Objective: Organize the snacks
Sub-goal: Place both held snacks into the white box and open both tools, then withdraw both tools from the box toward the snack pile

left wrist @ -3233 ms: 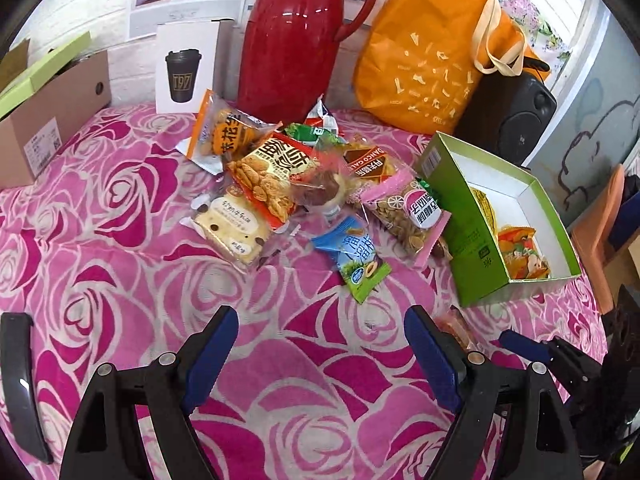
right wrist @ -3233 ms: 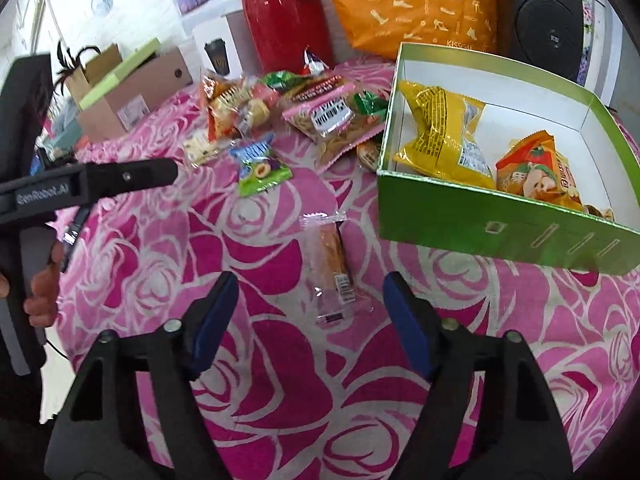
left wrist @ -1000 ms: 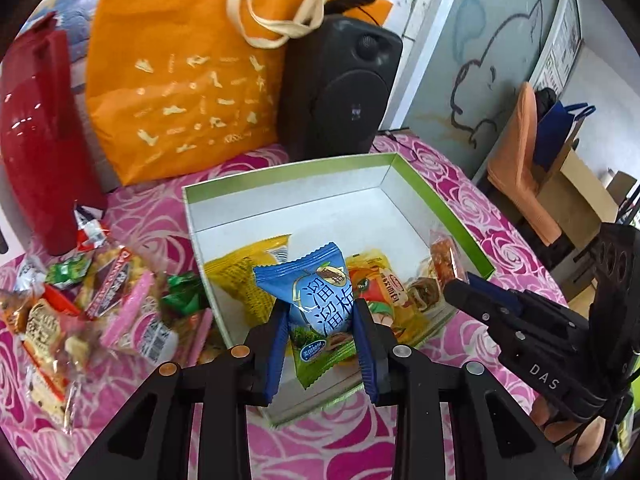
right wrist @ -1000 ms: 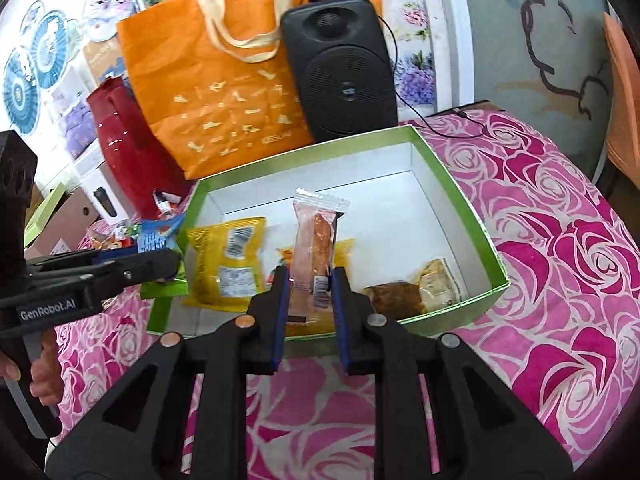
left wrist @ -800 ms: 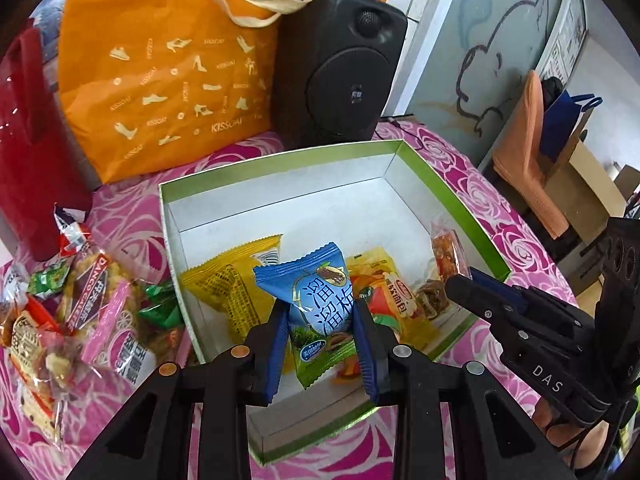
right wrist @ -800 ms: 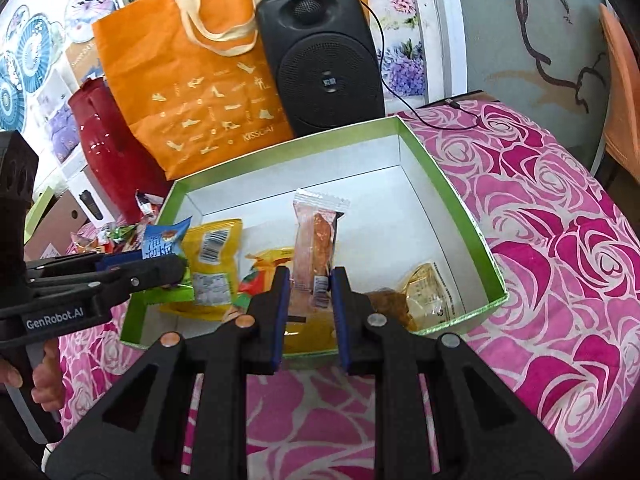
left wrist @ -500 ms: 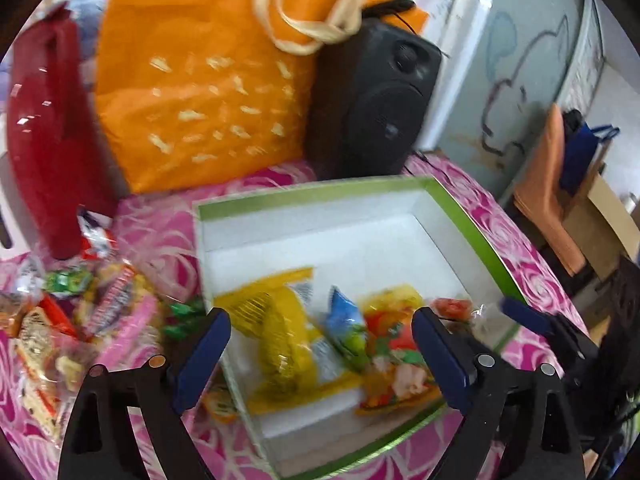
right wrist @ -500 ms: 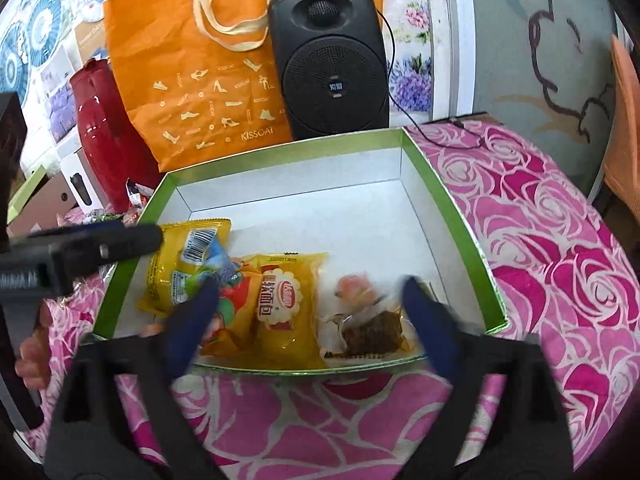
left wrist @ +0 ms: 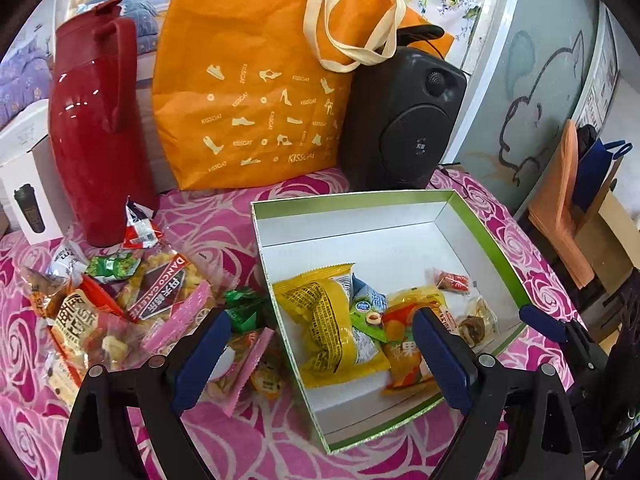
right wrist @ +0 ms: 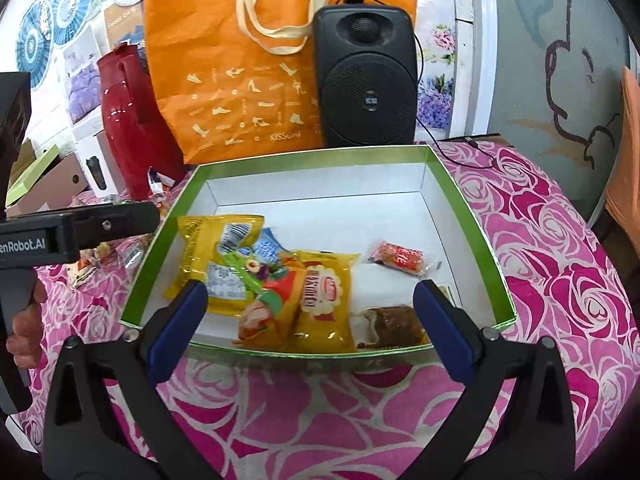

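The green box [left wrist: 360, 199] with a white inside sits on the rose-patterned cloth. In it lie a yellow packet [left wrist: 320, 316], a blue packet [left wrist: 370, 300], an orange fruit packet [left wrist: 412, 348], a small red clear-wrapped snack [left wrist: 452, 281] and a brown pastry [right wrist: 388, 320]. My left gripper [left wrist: 320, 344] is open and empty above the box's near left corner. My right gripper [right wrist: 310, 296] is open and empty over the front edge of the box [right wrist: 312, 158]. The blue packet [right wrist: 266, 249] rests on the yellow one [right wrist: 200, 240]. A pile of loose snacks [left wrist: 120, 304] lies left of the box.
Behind the box stand a red thermos jug [left wrist: 96, 120], an orange tote bag [left wrist: 256, 92] and a black speaker [left wrist: 404, 120]. A white carton with a cup picture [left wrist: 24, 184] is at the far left. An orange chair [left wrist: 560, 208] stands off the table to the right.
Both grippers opened. The blue packet fell from the left one and the thin red snack from the right one; both now lie in the box. Both grippers drew back slightly.
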`<state>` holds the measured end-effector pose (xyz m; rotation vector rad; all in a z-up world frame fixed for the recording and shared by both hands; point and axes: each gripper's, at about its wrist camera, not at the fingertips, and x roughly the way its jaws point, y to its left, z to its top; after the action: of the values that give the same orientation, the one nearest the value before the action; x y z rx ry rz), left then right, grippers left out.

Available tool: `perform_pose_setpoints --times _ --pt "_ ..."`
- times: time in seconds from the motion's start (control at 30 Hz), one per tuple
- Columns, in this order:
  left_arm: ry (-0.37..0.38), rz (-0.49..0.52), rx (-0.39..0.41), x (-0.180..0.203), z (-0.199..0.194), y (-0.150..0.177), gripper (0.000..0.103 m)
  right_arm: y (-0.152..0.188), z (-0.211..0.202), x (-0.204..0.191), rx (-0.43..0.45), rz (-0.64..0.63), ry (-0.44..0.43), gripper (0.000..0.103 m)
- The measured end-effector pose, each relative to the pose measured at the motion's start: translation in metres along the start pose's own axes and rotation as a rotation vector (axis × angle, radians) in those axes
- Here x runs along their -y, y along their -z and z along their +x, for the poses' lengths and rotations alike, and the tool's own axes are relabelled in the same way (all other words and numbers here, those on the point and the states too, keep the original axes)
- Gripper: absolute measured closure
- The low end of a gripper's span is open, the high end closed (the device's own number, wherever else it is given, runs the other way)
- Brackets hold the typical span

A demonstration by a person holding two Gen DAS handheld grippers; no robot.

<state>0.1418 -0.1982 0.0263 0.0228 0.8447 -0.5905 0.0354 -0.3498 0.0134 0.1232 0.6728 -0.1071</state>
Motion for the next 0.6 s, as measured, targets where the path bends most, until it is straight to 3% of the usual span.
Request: perform_pose_setpoints --times 0.2,0.37,0.6 --pt "-0.026 -0.026 0.034 -0.018 -0.032 0.010 0.009 -0.002 -0.017 -0.021 0.032 -0.034 -0.036 0.001" --pt "-0.089 -0.133 0.031 -0.063 -0.058 0.036 0.009 -0.001 -0.025 -0.049 0.031 -0.078 -0.100 0.001" --pt "-0.197 -0.269 0.043 -0.137 -0.084 0.075 0.009 0.005 -0.017 -0.110 -0.023 -0.160 -0.257 0.001"
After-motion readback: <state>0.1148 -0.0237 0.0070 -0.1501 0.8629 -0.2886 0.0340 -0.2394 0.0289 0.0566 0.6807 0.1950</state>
